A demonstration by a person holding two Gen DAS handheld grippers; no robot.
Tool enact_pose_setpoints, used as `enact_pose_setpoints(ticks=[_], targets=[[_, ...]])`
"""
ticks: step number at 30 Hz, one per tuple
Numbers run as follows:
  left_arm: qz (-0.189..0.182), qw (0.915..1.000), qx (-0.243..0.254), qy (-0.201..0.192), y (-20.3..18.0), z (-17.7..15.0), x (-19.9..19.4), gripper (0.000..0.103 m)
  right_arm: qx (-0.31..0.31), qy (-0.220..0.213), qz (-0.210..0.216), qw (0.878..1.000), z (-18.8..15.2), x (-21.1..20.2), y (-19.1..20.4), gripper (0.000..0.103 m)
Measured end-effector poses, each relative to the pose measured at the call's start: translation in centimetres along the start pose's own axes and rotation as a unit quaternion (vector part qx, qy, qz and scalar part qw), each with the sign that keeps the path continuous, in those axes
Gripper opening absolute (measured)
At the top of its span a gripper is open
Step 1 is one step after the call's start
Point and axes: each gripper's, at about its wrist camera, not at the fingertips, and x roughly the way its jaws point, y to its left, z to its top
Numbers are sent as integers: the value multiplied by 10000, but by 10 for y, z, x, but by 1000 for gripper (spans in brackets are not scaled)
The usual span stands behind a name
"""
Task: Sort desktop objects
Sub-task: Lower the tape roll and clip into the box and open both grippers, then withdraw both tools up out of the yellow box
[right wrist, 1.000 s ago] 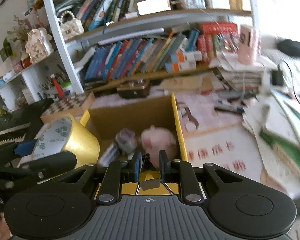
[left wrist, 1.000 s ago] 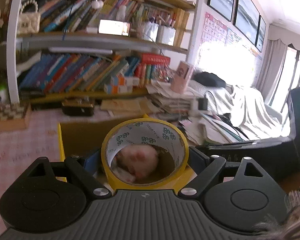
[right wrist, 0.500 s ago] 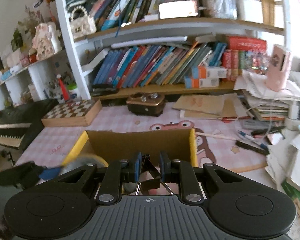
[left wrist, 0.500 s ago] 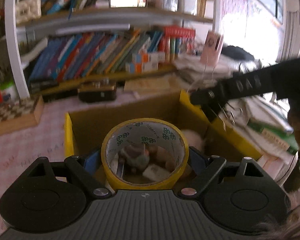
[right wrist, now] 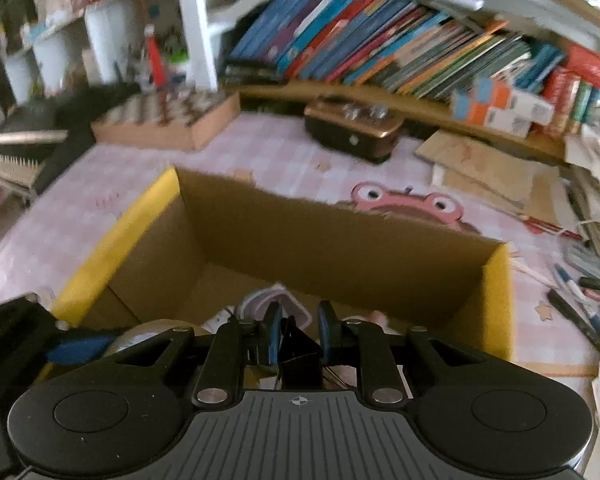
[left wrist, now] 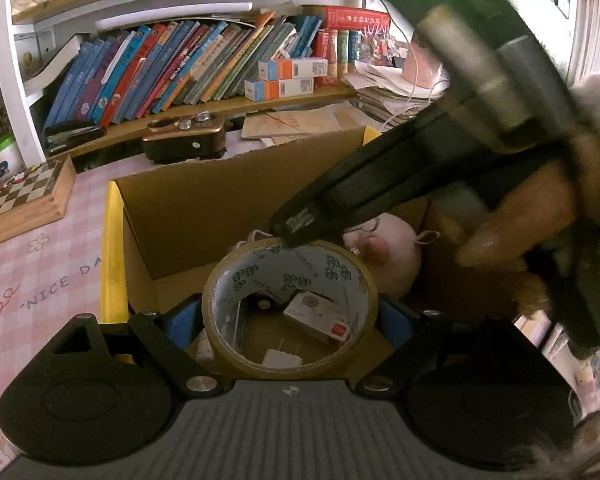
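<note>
The left claw [left wrist: 290, 316] squeezes a yellow tape roll [left wrist: 290, 308] over the cardboard box [left wrist: 204, 216]. The right claw [right wrist: 298, 338] pinches a black binder clip [right wrist: 298, 346] (also above it).

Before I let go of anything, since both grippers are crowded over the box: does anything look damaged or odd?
Yes. The cardboard box's far wall has a ragged, torn top edge. Also, the right gripper sits right at the rim of the tape roll held by the left gripper, so they may collide.
</note>
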Motion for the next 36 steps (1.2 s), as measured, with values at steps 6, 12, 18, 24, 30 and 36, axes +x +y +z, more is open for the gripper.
enact_pose_setpoints(ticks=[6,12,18,24,30,36], targets=[[67,9999,-26,-93,0,-2,-1,89,-104,234,38,9997,-1,10,1,19],[222,9996,-70,-189,0,-3,-2,91,6,55,-57,10000,0,5,0,24],[423,9974,-109,-578,-2,-3,-21,97,230,-444,-198,9986,-5,-14,-5,42],[514,9934,-234,-994,-1,-5,-53,100,501,-990,-195,9936,-15,-47,-7,50],[667,9859,-474,-1458,4,-14,-98,103,692,-1489,-325,9859,-28,-89,-1,52],[1102,9765,-685,-1722,17,-33,-146,103,841,-1851,-536,9776,-51,-125,20,56]])
